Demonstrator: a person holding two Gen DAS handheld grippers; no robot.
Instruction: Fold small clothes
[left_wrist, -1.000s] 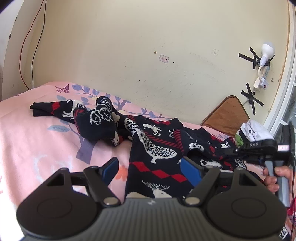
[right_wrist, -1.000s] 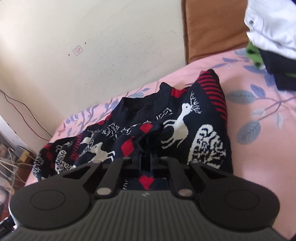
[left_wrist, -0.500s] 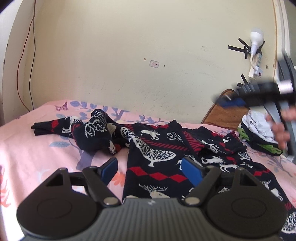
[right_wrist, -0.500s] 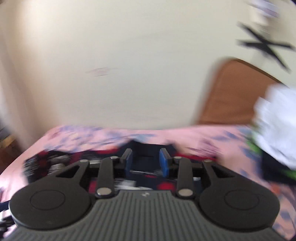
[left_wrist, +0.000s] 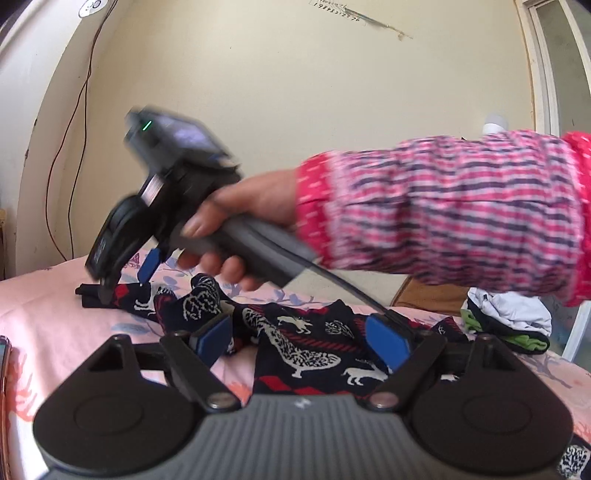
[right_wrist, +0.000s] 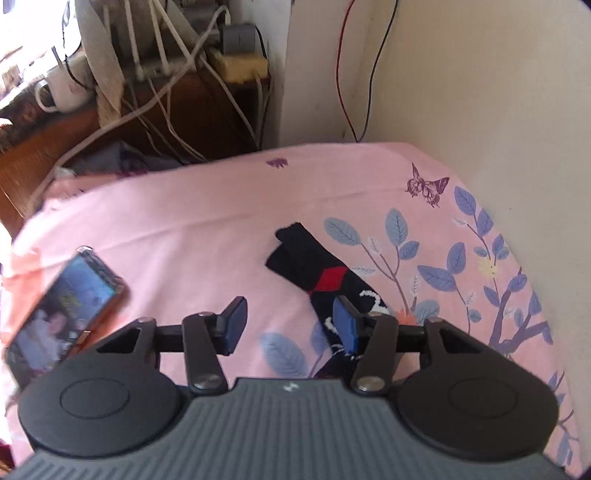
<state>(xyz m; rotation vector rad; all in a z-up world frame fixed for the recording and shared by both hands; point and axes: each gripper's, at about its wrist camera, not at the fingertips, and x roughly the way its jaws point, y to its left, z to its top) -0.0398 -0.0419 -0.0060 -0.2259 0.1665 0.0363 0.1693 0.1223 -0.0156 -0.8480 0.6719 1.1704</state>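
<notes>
Left gripper (left_wrist: 303, 341): blue-padded jaws spread wide, holding nothing, hovering above the garment's body.
Right gripper (right_wrist: 290, 325): jaws well apart, empty, poised over the sleeve end; also seen from the left wrist view, reaching across at far left.
Garment: navy knitted sweater with white deer and red diamonds (left_wrist: 306, 347), spread crumpled on the pink floral bedsheet (right_wrist: 184, 229); sleeve cuff (right_wrist: 295, 254) lying flat near the wall.
Beside: smartphone with lit screen (right_wrist: 62, 314) on the sheet, left of the cuff.
Far right: pile of white and green clothes (left_wrist: 509, 321).

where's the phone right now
In the right wrist view the lit smartphone lies on the pink floral bedsheet at the far left, left of the open right gripper and apart from the dark sweater sleeve.
</notes>
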